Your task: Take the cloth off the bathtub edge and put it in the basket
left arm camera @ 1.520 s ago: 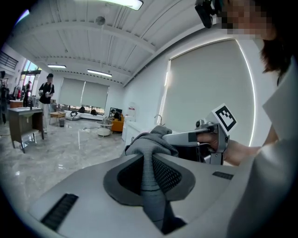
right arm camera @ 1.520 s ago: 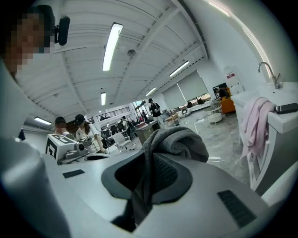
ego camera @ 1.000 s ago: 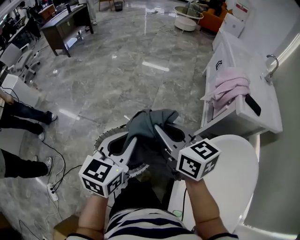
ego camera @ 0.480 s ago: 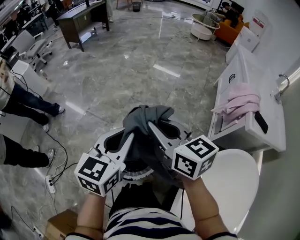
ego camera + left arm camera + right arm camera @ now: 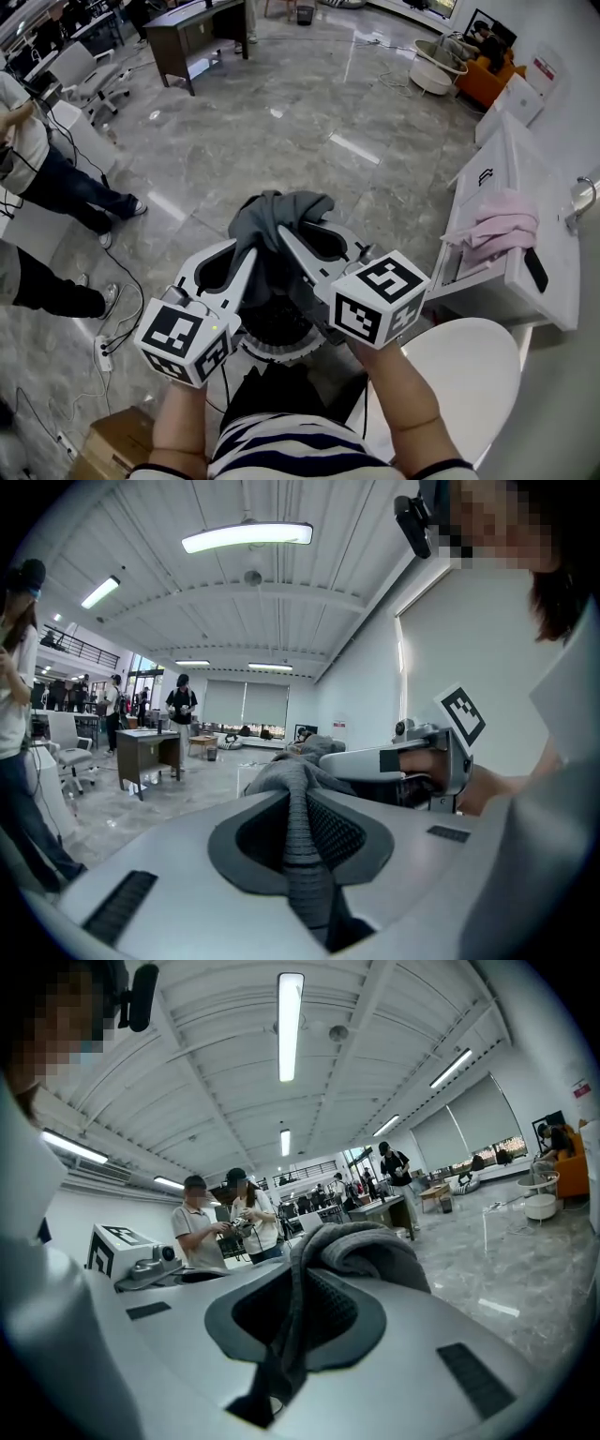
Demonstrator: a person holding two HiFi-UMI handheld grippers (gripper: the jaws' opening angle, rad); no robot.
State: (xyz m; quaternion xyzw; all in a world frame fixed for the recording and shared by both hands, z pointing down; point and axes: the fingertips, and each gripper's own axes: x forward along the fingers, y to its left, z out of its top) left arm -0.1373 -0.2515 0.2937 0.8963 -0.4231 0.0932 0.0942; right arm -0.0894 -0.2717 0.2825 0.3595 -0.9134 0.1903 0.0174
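While pinched in left tool [image 5: 251,255] and right tool [image 5: 287,236] alike, grey cloth [image 5: 275,211] bunched at their tips, above basket [image 5: 277,350].

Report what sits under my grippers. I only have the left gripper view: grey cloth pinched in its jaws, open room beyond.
Observer: In the head view, a round basket with a white ribbed rim shows beneath the held grey cloth.
Operator: Check the right gripper's hold.
Observer: Its own view shows the right gripper shut on the same cloth, which bunches over its jaw tips.
Operator: Say what lies on the tub.
Observer: A pink cloth is draped over the bathtub edge.
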